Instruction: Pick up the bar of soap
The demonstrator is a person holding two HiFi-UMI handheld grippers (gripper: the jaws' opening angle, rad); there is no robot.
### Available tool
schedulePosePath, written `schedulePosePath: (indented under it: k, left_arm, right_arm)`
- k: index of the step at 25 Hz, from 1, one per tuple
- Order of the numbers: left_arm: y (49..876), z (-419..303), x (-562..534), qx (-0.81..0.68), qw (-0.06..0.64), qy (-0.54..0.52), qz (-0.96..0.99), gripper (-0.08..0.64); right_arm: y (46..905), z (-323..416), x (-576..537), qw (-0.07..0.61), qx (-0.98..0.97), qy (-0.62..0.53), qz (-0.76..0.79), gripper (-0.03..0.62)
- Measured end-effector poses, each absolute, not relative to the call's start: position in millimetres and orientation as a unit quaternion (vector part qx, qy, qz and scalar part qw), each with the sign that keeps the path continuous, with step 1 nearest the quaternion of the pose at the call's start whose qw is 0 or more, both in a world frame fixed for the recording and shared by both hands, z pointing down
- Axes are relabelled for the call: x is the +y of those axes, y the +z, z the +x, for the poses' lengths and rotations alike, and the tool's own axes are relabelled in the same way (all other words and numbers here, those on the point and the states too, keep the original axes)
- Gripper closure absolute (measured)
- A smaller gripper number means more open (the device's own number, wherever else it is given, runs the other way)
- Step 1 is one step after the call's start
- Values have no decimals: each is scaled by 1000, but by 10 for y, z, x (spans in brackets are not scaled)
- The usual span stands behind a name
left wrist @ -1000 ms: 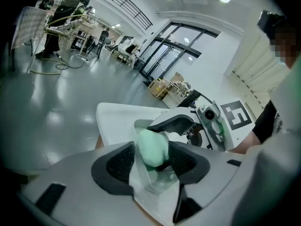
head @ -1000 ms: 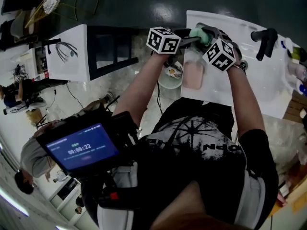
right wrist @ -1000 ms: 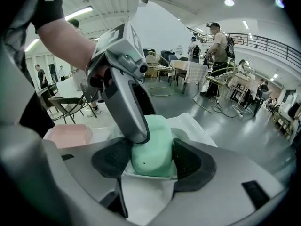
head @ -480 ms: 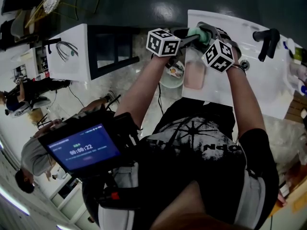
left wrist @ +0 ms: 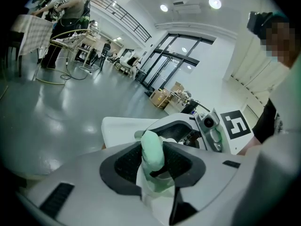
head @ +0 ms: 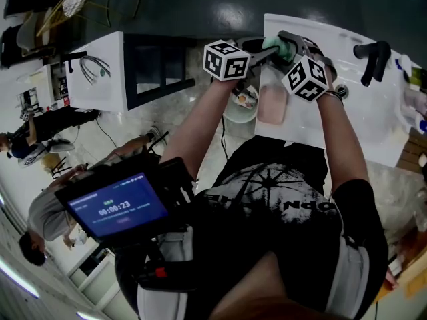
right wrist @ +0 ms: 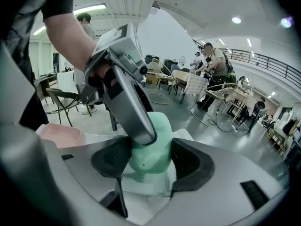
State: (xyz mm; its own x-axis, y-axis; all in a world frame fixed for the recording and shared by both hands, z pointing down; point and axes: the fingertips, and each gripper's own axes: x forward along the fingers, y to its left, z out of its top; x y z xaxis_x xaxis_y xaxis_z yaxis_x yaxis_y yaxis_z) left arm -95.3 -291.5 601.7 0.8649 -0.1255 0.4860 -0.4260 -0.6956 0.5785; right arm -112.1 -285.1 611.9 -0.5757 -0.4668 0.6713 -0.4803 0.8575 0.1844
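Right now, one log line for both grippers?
left gripper: jaws just closing onto bar of soap | right gripper: jaws clamped on bar of soap

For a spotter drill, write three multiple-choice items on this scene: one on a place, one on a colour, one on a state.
1. In the head view, the faucet stands:
A) left of the soap
B) right of the soap
C) behind the person

2. The soap is:
A) green
B) red
C) black

3. The right tongs are:
A) open and empty
B) shut on the faucet
C) shut on the soap

Key:
1 B, the faucet rises at the right of the sink.
2 A, the soap shows mint green in every view.
3 C, the right gripper view shows both pads pressing the soap's sides.
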Motion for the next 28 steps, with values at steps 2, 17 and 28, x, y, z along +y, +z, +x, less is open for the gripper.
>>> schedulePosePath:
  k: [2, 17, 28]
  left_arm:
    - [6001, -950, -2916, -154, 358, 207, 897, 414]
    - [5357, -1009, -2783, -166, 315, 165, 920, 415]
    - [4667, -892, -2502, -161, 271, 121, 941, 417]
  right_arm:
    - [6103, -1119, -2853, 375, -887, 6, 268, 319]
    - [5465, -1168, -2723, 364, -891, -46, 268, 322]
    - [4779, -1044, -2447, 356, -881, -108, 293, 325]
